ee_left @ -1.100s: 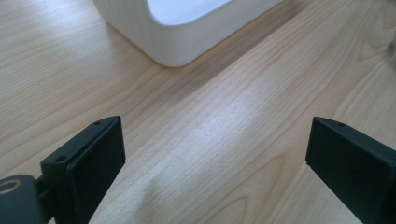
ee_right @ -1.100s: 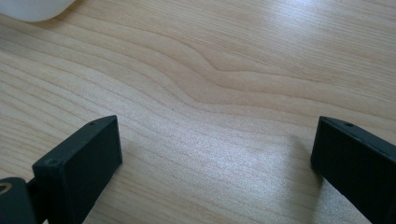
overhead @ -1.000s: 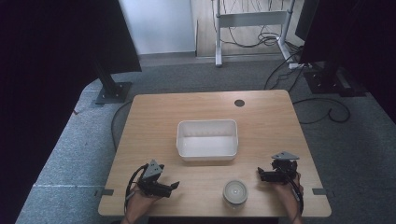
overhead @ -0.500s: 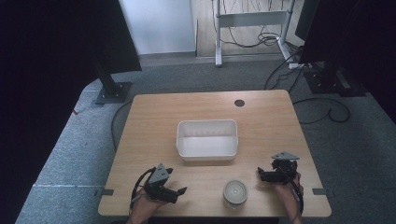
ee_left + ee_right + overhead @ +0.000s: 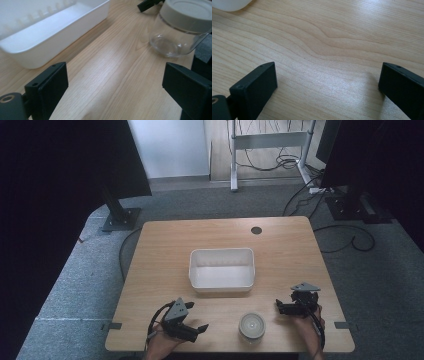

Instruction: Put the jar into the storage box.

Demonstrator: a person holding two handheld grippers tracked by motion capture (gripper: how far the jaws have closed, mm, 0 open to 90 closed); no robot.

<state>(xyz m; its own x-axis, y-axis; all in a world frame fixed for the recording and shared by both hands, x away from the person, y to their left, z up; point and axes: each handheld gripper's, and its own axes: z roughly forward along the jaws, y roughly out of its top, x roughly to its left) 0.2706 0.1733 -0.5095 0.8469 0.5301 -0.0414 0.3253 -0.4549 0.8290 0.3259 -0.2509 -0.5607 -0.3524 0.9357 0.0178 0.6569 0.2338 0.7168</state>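
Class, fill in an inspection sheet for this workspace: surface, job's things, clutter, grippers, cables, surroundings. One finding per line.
Surface: wooden table, a round hole near its far edge.
Job's things: white tray at mid-table, empty; clear jar with a pale lid near the front edge, upright.
Clutter: nothing seen.
Grippers: left gripper open, pointing towards the jar; right gripper open, over bare wood; both hold nothing.
Cables: a cable trails from each gripper; more lie on the floor behind.
Surroundings: grey carpet, dark stands, a white frame.

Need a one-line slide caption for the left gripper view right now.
Open left gripper over the wooden table, a white plastic tray ahead-left, a clear lidded glass jar ahead-right.
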